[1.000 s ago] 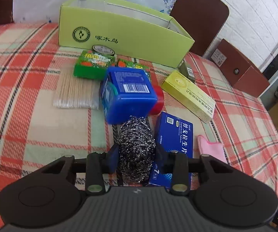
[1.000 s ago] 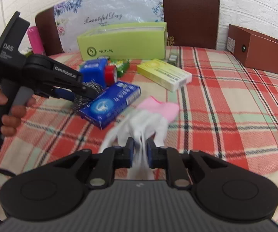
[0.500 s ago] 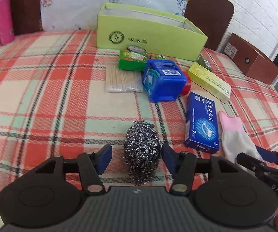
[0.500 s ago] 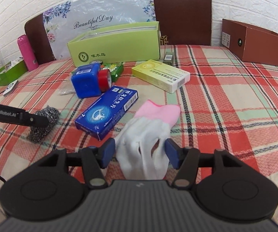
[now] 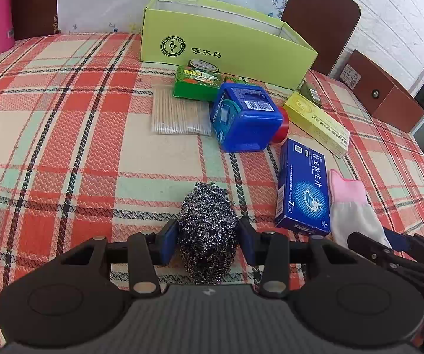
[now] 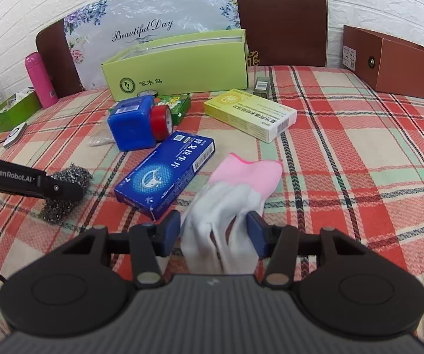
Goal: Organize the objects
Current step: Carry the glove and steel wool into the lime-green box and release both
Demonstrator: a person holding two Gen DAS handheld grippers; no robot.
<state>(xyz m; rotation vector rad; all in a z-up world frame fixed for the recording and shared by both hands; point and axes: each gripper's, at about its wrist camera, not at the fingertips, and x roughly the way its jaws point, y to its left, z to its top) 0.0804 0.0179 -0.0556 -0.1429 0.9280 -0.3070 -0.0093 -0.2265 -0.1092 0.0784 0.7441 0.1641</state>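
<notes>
From the left wrist view, the left tongs (image 5: pixel 207 243) straddle the steel-wool scrubber (image 5: pixel 207 230), which lies on the plaid-covered bench (image 5: pixel 64 147) at the near edge. The jaws are closing, and the blue pads already seem to touch the wiry ball on both sides, so I judge this a grasp just forming. Beyond it sit the blue tub (image 5: pixel 247 118), a packet of toothpicks (image 5: pixel 179 112) to its left, a green packet (image 5: pixel 197 81), the blue carton (image 5: pixel 303 188) and the yellow carton (image 5: pixel 315 122). The open green box (image 5: pixel 226 44) stands at the far side (the likely destination, since everything loose lies scattered in front of it).

From the right wrist view, the right tongs (image 6: pixel 213 237) bracket the white fingers of the pink-cuffed glove (image 6: pixel 235 194), which lies flat just right of the blue carton. These jaws are closing too; the right pad touches fabric, but a sliver of gap shows at the left pad, so nothing is clenched yet. Taking the soft glove by its bunched fingers gives the pads something thick to pinch.
</notes>
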